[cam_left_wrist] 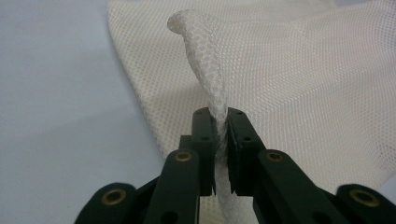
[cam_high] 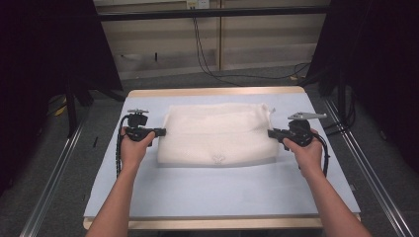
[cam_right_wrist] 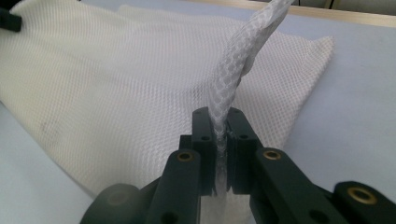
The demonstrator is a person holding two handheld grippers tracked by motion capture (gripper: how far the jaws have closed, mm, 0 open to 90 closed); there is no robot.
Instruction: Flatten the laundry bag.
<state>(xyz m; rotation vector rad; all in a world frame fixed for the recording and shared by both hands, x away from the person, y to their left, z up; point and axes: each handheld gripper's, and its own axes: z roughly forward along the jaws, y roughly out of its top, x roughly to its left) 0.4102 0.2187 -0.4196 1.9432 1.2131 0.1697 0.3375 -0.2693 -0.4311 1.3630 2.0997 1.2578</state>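
In the high view the jaw tips of both grippers are lost against the white fabric, so the contact itself cannot be read there; the person's forearms are cut off at the bottom edge, and both sides of the room fall into dark shadow with no detail. The right gripper view cuts the raised fold of fabric at its top edge. The table (cam_high: 148,197) has a pale blue top with a bare wooden strip along its near and far edges, and metal rails run along the floor on either side. Behind it stand a grey floor, a light panelled wall and loose black cables. The mesh bag (cam_high: 217,134) lies flat across the middle of the table, nearer the far edge, a cream-white rectangle of fine open weave with a small faint mark near its front edge. The left gripper (cam_left_wrist: 218,135) is at the bag's left edge, its jaws closed tight on a pinched ridge of mesh that rises and curls above the tips. The right gripper (cam_right_wrist: 218,135) is at the bag's right edge, jaws likewise clamped on a twisted fold of mesh, no gap showing beside the fabric.
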